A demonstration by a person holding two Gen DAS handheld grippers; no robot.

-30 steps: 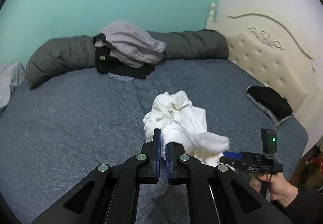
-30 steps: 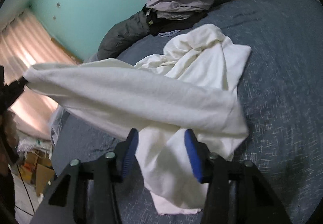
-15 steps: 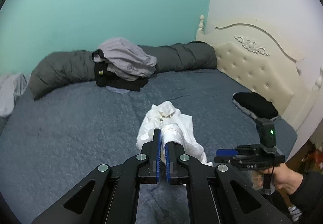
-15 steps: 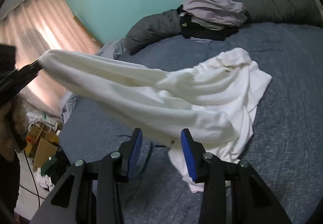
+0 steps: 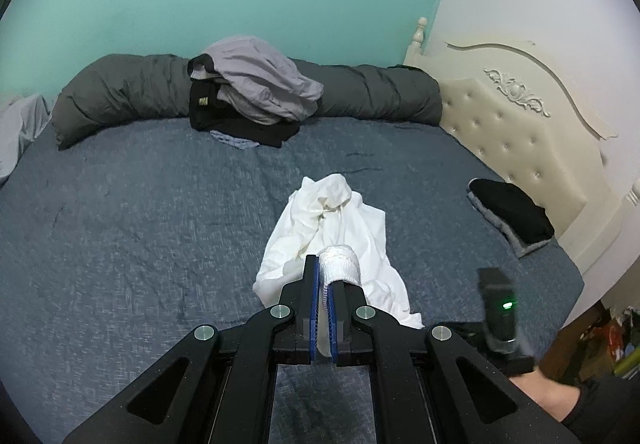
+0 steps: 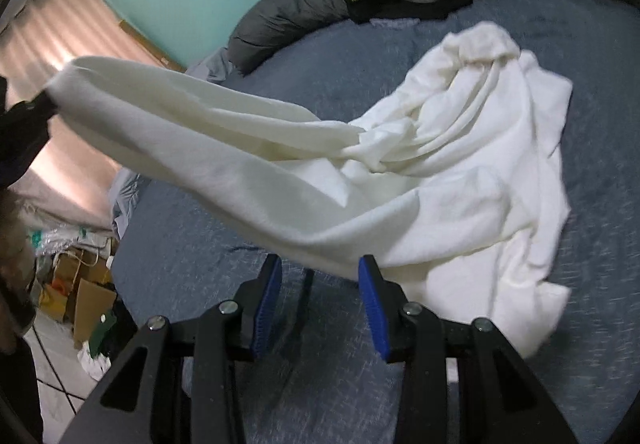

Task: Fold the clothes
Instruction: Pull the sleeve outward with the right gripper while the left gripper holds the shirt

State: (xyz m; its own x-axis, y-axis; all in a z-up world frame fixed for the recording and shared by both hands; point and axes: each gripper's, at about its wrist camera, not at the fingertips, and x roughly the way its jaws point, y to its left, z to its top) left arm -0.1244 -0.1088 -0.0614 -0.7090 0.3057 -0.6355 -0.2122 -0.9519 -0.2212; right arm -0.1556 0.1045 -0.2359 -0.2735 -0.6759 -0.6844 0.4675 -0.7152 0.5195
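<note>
A white long-sleeved garment (image 5: 340,212) lies crumpled in the middle of the blue bed (image 5: 140,224). My left gripper (image 5: 323,264) is shut on its ribbed cuff (image 5: 340,264) and holds it off the bed. In the right wrist view the sleeve (image 6: 200,132) stretches taut from the garment's body (image 6: 460,164) to the left gripper (image 6: 36,112) at the far left edge. My right gripper (image 6: 320,268) stands open just under the sleeve's lower edge. Its blue pads (image 6: 370,304) are clear of the cloth. A hand (image 5: 548,392) holds it at the left wrist view's lower right.
A pile of grey and black clothes (image 5: 252,92) rests against a rolled grey duvet (image 5: 120,96) at the far side. A folded black garment (image 5: 512,212) lies by the cream headboard (image 5: 520,124). Bags and boxes (image 6: 80,284) crowd the floor beside the bed.
The left gripper has drawn back with the cuff and the sleeve is pulled longer and tauter. The right gripper has shifted sideways along the sleeve's underside, its jaws still apart.
</note>
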